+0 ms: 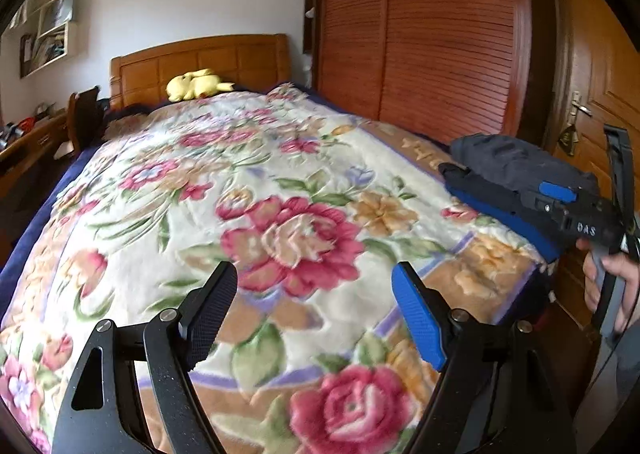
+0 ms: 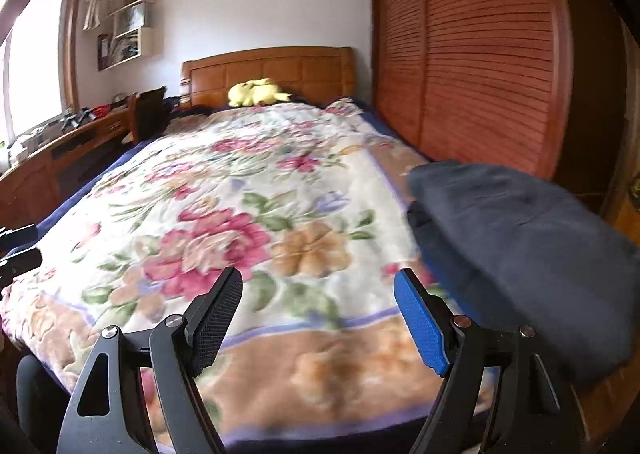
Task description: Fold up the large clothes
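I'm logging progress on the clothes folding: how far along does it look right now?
Done, it seems: a dark garment lies folded in a compact stack at the right edge of the floral blanket. In hand: nothing; the left gripper and right gripper both stand open and empty over the blanket. Left: no other loose clothing shows on the bed, so little or nothing visible remains.

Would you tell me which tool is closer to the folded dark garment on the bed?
The right tool: the dark garment lies just beside its blue finger, while the left tool hangs over bare floral blanket.
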Available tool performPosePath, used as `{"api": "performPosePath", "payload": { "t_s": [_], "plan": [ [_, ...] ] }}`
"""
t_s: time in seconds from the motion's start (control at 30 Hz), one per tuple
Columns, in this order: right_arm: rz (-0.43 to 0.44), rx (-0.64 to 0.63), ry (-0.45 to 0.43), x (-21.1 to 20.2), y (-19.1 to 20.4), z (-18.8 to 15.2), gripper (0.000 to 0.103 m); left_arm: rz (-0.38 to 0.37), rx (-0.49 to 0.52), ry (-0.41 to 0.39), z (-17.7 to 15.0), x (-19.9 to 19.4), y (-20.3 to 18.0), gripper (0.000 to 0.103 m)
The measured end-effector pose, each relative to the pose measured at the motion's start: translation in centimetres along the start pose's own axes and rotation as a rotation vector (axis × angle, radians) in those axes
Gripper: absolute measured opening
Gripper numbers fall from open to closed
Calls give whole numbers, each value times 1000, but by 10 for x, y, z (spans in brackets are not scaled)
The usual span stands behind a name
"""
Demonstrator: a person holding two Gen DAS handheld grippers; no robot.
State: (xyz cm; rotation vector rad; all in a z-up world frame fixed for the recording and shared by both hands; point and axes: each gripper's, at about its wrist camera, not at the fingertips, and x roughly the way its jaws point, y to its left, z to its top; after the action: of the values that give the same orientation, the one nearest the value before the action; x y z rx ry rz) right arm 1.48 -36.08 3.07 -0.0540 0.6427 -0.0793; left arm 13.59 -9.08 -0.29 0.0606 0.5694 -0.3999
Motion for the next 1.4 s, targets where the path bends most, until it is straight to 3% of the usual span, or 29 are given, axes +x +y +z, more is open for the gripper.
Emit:
{"api": "performPosePath", "payload": {
  "t_s": [0.37, 0.6, 0.93, 1.4],
  "plan": [
    [133, -53, 26, 68, 63, 3, 80, 137, -97, 18, -34, -3, 52, 80],
    [194, -61, -1, 57, 91, -3, 80, 194, -141, -6, -45, -29, 74, 80],
    [229, -54, -87, 46, 98, -8, 80, 248, -149, -83, -48, -74, 82, 80],
    [222, -68, -106, 53, 106, -20, 80, 244, -155, -117, -50, -89, 81, 80]
  ]
}}
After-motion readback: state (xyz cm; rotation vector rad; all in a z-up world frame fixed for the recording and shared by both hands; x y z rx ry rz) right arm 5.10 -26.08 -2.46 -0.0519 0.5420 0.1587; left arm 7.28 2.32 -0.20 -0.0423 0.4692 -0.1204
